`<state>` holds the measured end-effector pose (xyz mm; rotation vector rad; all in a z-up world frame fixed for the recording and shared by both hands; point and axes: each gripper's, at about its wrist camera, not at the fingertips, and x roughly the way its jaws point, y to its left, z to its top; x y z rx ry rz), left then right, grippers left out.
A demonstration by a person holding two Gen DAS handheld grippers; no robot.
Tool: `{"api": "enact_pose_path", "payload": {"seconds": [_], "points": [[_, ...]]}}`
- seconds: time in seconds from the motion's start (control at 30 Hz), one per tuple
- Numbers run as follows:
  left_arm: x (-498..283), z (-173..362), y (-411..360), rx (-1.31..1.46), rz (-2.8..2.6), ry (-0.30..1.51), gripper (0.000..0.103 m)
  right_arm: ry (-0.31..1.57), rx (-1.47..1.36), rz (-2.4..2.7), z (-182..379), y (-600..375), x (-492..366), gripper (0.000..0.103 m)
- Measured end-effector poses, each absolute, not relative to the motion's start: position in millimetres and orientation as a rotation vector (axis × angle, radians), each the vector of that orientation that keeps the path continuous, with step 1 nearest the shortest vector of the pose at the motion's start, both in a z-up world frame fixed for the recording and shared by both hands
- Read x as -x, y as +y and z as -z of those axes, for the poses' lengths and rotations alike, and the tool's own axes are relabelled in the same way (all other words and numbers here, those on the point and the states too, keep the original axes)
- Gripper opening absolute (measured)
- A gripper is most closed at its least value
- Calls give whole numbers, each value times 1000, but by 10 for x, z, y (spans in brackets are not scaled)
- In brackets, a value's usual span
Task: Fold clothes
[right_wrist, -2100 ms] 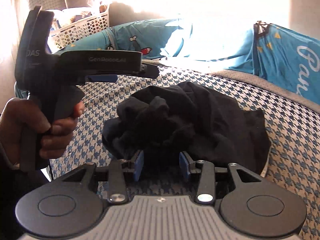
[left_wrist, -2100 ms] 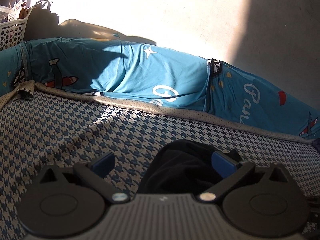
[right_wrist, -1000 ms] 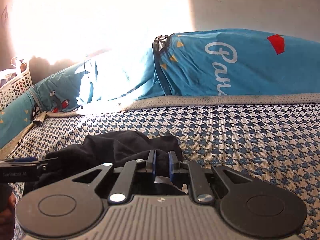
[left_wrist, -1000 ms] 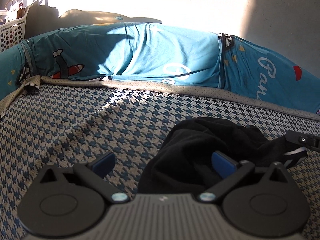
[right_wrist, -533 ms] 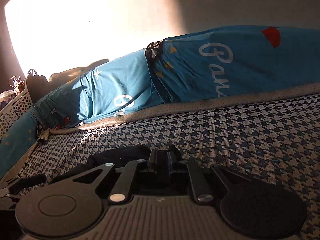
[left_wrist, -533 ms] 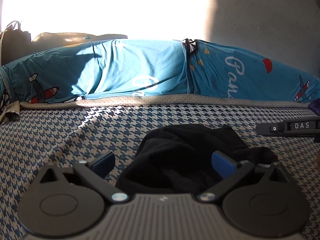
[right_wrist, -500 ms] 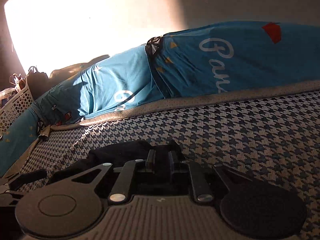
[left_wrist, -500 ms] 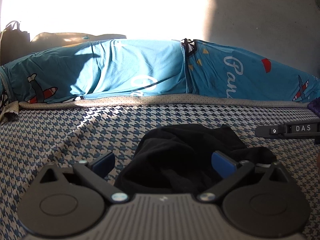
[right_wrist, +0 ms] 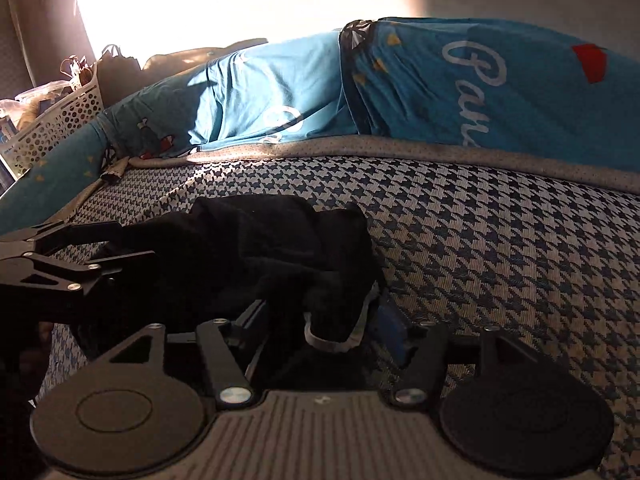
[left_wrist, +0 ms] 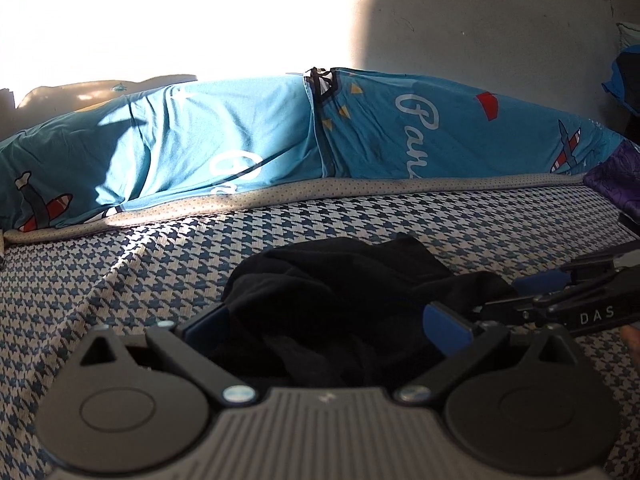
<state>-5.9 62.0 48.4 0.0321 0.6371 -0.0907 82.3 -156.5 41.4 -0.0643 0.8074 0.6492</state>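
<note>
A crumpled black garment [left_wrist: 340, 292] lies bunched on the houndstooth bed cover [left_wrist: 120, 280]; it also shows in the right wrist view [right_wrist: 260, 252]. My left gripper [left_wrist: 324, 326] is open, its blue pads on either side of the near part of the cloth. My right gripper [right_wrist: 320, 320] is open around a fold of the garment with a pale hem. The right gripper also shows from the side in the left wrist view [left_wrist: 560, 300], at the garment's right edge. The left gripper shows at the left of the right wrist view [right_wrist: 60, 264].
Blue printed pillows [left_wrist: 240, 140] line the far edge of the bed against the wall. A white perforated basket [right_wrist: 52, 124] stands at the far left. A purple cloth [left_wrist: 616, 184] lies at the far right. Strong sunlight washes out the wall.
The right gripper, shut on the garment half a second ago, now stands open around it. The left gripper has moved closer to the garment, which now lies between its pads.
</note>
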Motion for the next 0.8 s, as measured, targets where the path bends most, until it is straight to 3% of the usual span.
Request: {"api": "enact_pose_path", "payload": {"seconds": [0.13, 0.2, 0.27, 0.47, 0.8], "points": [[60, -457, 520, -62, 132, 646, 103, 823, 58, -613, -312, -1473, -920, 56], [65, -440, 476, -77, 147, 646, 103, 827, 55, -599, -292, -1432, -950, 44], [82, -437, 435, -92, 162, 636, 103, 814, 36, -603, -316, -1401, -972, 21], [119, -445, 256, -177, 198, 593, 103, 738, -46, -601, -469, -1335, -1008, 13], [-59, -384, 59, -319, 137, 544, 103, 591, -188, -683, -843, -1283, -974, 12]]}}
